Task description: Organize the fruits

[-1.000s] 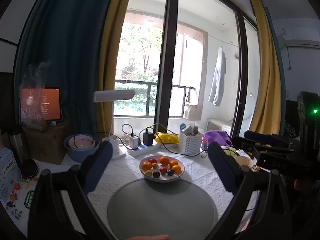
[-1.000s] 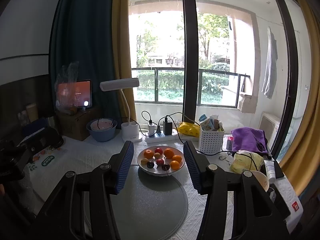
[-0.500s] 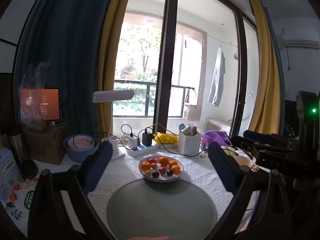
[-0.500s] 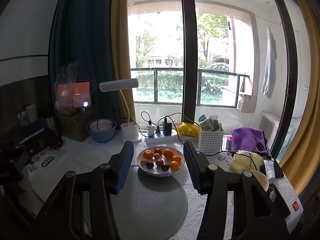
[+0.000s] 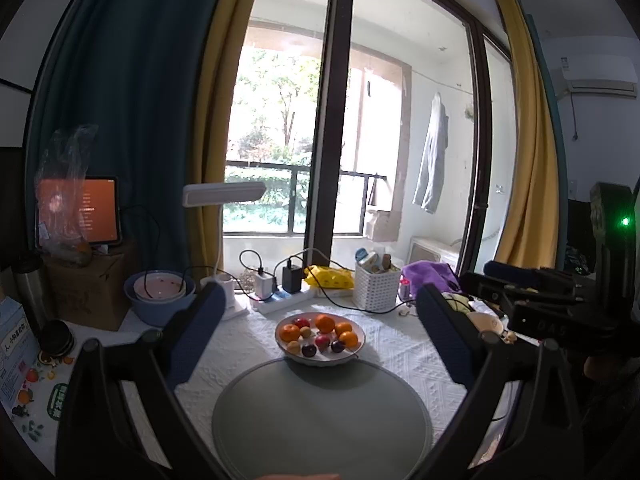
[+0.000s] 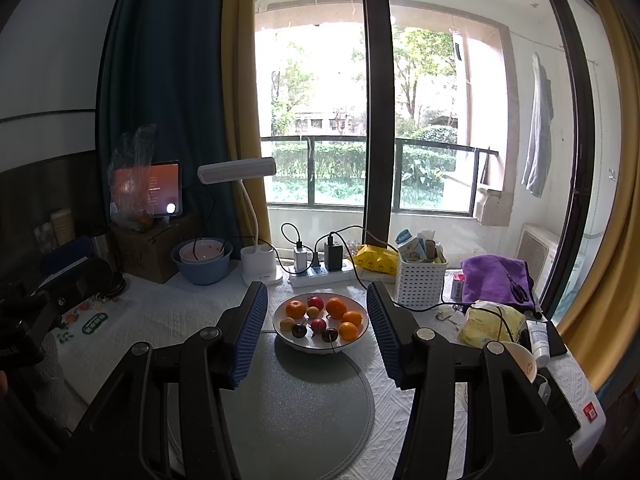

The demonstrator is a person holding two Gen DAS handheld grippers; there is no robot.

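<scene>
A white bowl (image 5: 358, 350) (image 6: 288, 340) holds several small fruits: oranges (image 5: 325, 323) (image 6: 296, 309), red ones (image 6: 318, 325) and dark plums (image 6: 299, 331). It stands at the far edge of a round grey mat (image 5: 320, 412) (image 6: 304, 404) on a white tablecloth. My left gripper (image 5: 318, 320) is open and empty, held above the mat and short of the bowl. My right gripper (image 6: 316, 312) is open and empty, its blue pads to either side of the bowl in view, nearer the camera. The right gripper's body shows at the right of the left wrist view (image 5: 560, 304).
Behind the bowl stand a power strip with chargers (image 6: 320, 270), a white desk lamp (image 6: 256, 256), a blue basin (image 6: 202, 260), a white basket (image 6: 420, 280) and a purple cloth (image 6: 496, 276). A cardboard box with a tablet (image 5: 78, 210) is at the left.
Both views have shifted only slightly; the bowl sits a little lower and nearer in the left wrist view. Both grippers stay open.
</scene>
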